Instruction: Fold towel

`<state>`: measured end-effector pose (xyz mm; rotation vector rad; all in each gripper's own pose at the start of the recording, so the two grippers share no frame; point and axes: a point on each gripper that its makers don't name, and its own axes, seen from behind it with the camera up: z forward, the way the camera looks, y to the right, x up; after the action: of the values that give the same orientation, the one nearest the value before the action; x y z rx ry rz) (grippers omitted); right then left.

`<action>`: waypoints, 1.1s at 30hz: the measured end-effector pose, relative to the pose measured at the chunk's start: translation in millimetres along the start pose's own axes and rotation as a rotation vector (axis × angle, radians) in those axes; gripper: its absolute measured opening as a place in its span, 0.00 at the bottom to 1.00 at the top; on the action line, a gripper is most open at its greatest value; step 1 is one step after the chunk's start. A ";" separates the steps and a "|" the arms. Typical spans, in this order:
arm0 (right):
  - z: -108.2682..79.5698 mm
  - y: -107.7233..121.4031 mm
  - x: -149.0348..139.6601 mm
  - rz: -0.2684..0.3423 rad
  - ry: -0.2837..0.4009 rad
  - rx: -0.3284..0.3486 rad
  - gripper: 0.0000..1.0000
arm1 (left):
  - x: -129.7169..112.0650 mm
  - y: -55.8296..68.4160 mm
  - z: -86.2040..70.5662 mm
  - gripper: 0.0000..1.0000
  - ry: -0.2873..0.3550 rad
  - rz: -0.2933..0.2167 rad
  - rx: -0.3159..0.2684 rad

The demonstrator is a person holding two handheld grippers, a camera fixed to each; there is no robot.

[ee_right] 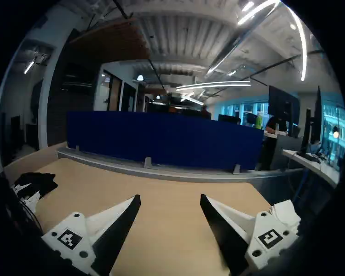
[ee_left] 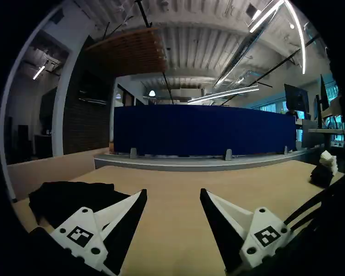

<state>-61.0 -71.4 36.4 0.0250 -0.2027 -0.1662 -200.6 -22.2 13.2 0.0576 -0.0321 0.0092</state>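
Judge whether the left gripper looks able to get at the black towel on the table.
Probably yes. The black towel lies on the table close beside the left gripper, with nothing between them. The gripper is open but aimed past it, so it would need to turn.

This is an open-plan office. A light wooden surface [ee_left: 172, 193] ends at a long blue divider panel [ee_left: 204, 131] of the kind that separates rows of desks. Beyond it, in the right gripper view, dark monitors [ee_right: 283, 103] stand on neighbouring desks, and a person [ee_right: 276, 124] sits at one of them in front of a run of windows [ee_right: 246, 112]. Overhead is an exposed corrugated ceiling [ee_left: 195, 46] with long linear lights [ee_left: 223, 94] and a hanging wood-slat panel [ee_left: 126, 53], beside a dark brick wall [ee_left: 83, 124].
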 end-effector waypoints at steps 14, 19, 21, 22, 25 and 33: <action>4.8 -5.5 1.4 -0.011 0.009 0.019 1.00 | -7.6 4.5 -4.1 0.85 0.008 0.025 -0.005; 4.4 4.8 2.7 0.012 0.025 0.011 1.00 | -9.2 4.5 -4.2 0.85 0.008 0.025 -0.003; 3.9 10.3 4.5 0.022 0.034 0.008 1.00 | -9.7 4.5 -3.8 0.85 0.008 0.026 -0.003; 3.6 14.8 6.5 0.025 0.043 0.003 1.00 | -9.2 4.4 -3.6 0.85 0.008 0.027 -0.003; 3.1 28.2 11.5 0.031 0.066 -0.011 1.00 | -7.8 4.4 -3.0 0.85 0.007 0.030 -0.003; 1.5 60.7 14.0 0.033 0.130 -0.038 1.00 | -8.4 4.1 -1.9 0.85 0.008 0.029 -0.003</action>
<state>-37.9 -13.9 43.2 -0.0053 -0.0700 -0.1353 -209.0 -18.1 11.3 0.0539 -0.0247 0.0378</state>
